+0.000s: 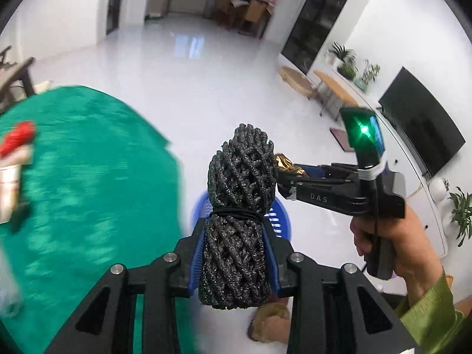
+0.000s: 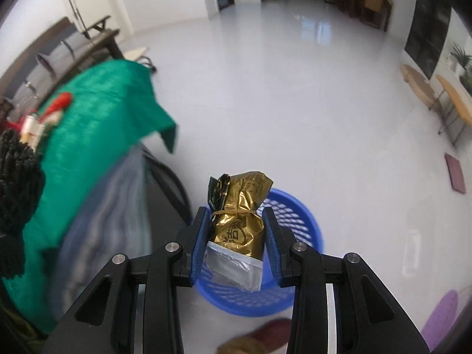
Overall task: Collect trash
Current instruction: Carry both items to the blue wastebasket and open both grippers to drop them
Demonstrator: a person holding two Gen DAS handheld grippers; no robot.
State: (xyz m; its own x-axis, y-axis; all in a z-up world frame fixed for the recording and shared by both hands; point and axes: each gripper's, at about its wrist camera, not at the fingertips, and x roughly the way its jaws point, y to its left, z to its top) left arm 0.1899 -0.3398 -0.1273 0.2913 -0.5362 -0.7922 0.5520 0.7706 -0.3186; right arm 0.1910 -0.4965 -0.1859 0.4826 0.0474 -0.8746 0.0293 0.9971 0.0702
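- from the left wrist view i can only see slivers of the blue basket [image 1: 277,221]; the black foam net [image 1: 239,215] and my own fingers cover most of it.
- the green tablecloth [image 1: 88,191], left of the basket, is smeared by blur, and the red item [image 1: 17,138] on it is too soft to identify.
- in the right wrist view the basket [image 2: 295,206] shows its slotted wall, but its bottom edge is hidden behind the gripper frame.
- a brown shape [image 2: 253,339] on the floor just below the basket is too blurred to identify.
- my left gripper [image 1: 236,250] tilts down above the basket, jaws narrow and pressed on the foam net from both sides.
- my right gripper [image 2: 236,236] also angles down over the basket, jaws narrow around the gold packet [image 2: 242,218]; the left pad presses it, and whether the right one does i cannot tell.
- in the left view a hand [image 1: 392,242] in a green sleeve [image 1: 427,309] grips the right tool's handle, right of the basket.
- the foam net is a dark mesh roll cinched by 1 black band.
- the gold packet is crinkled foil, tied by a rubber band, with a clear flap at its lower end.
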